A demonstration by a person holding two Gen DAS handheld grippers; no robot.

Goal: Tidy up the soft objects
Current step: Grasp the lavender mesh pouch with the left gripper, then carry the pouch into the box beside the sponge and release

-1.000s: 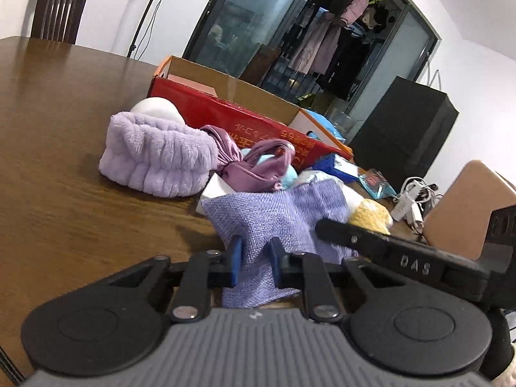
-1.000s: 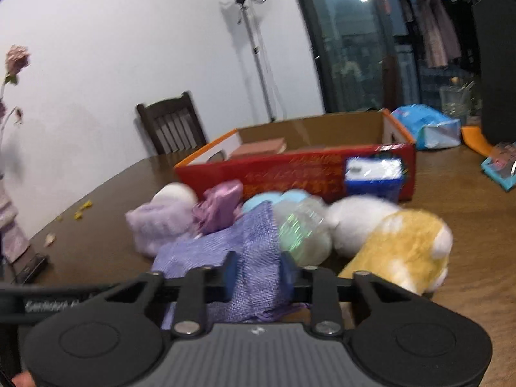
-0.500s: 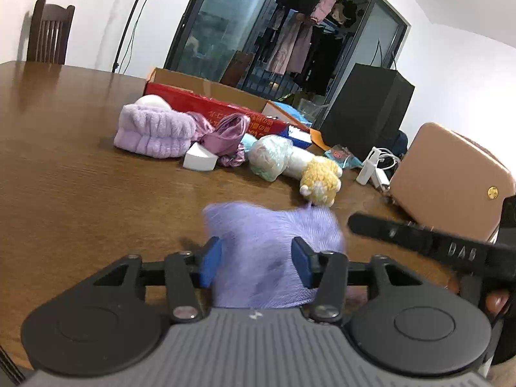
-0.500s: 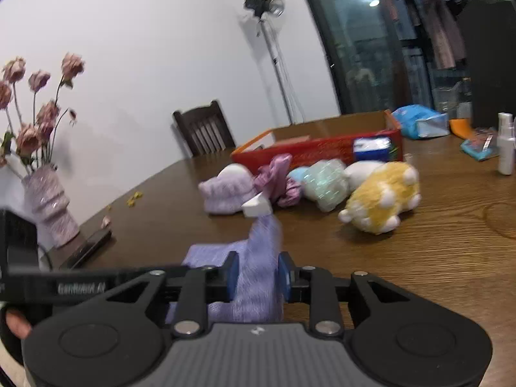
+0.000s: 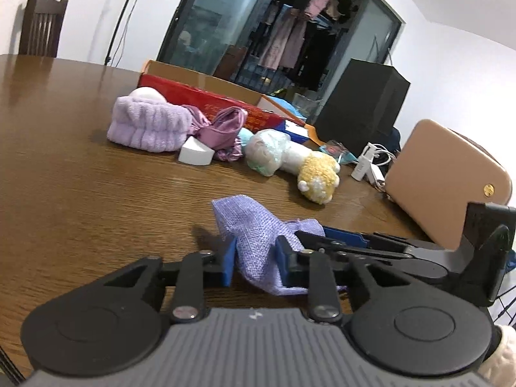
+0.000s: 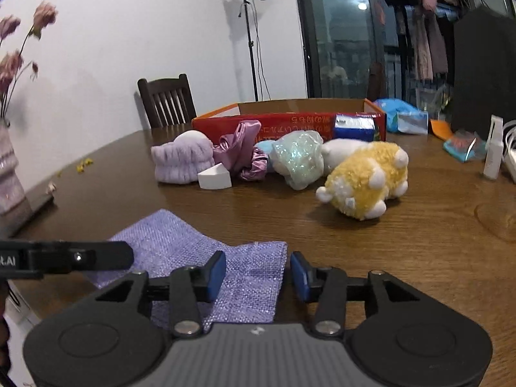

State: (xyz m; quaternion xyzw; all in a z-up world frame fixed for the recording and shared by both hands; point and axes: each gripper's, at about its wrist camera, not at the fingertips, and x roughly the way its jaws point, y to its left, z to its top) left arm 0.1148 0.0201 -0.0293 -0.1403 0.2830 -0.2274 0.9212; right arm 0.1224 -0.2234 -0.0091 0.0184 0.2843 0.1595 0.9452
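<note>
A: Left gripper?
B: Closing, pinching the purple woven cloth on the counter.
A: Right gripper?
B: Opening, pads clear of the cloth lying flat between them.

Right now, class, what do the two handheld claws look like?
Both the left claw and the right claw have matte black linkage arms with silver rivets, blue pads, two round black discs and a ribbed grey body. White lettering marks each finger's side.

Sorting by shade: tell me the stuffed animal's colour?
Yellow with white paws, on the stuffed animal; clearest in the right wrist view.
</note>
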